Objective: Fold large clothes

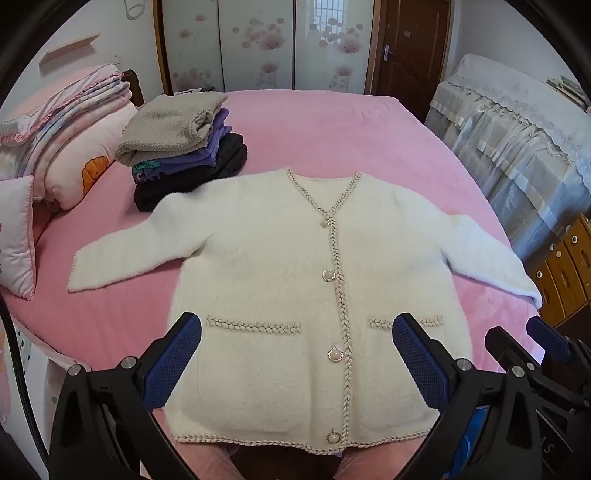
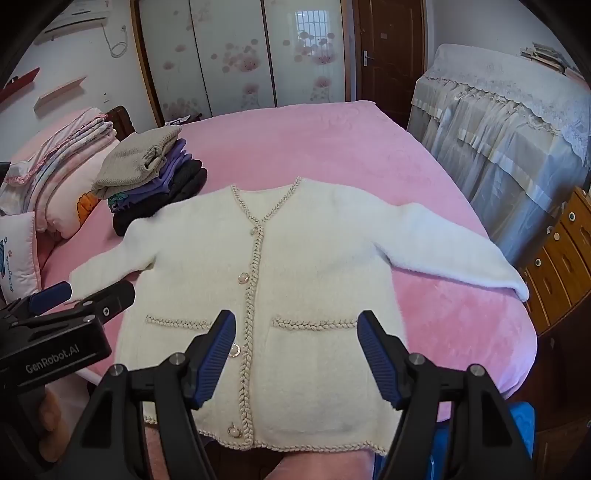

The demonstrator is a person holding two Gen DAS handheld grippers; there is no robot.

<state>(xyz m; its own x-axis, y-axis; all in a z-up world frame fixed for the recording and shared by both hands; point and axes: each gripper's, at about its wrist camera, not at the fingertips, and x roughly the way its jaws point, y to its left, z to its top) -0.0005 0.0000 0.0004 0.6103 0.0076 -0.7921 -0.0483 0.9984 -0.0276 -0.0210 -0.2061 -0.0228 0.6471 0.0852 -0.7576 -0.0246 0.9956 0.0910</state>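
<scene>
Pink plush bedspread point(image 1: 332, 129) carries your fluffy cream button-front cardigan point(image 1: 266, 258), spread flat face up, collar toward the wardrobe, hem at the near edge, long axis running away from you, sleeves out to both sides. Your right wrist view alone shows the wall air conditioner point(image 2: 79, 16) and the left gripper's point(image 1: 295, 354) branded body. Both the left and the right gripper point(image 2: 295, 354) hover with jaws apart, gripping nothing. A pile of folded clothes point(image 1: 184, 147) sits beyond the left sleeve.

Cardigan point(image 1: 266, 280) flat on bed point(image 1: 332, 129); folded stack point(image 1: 184, 155) behind, probably touching sleeve.
</scene>
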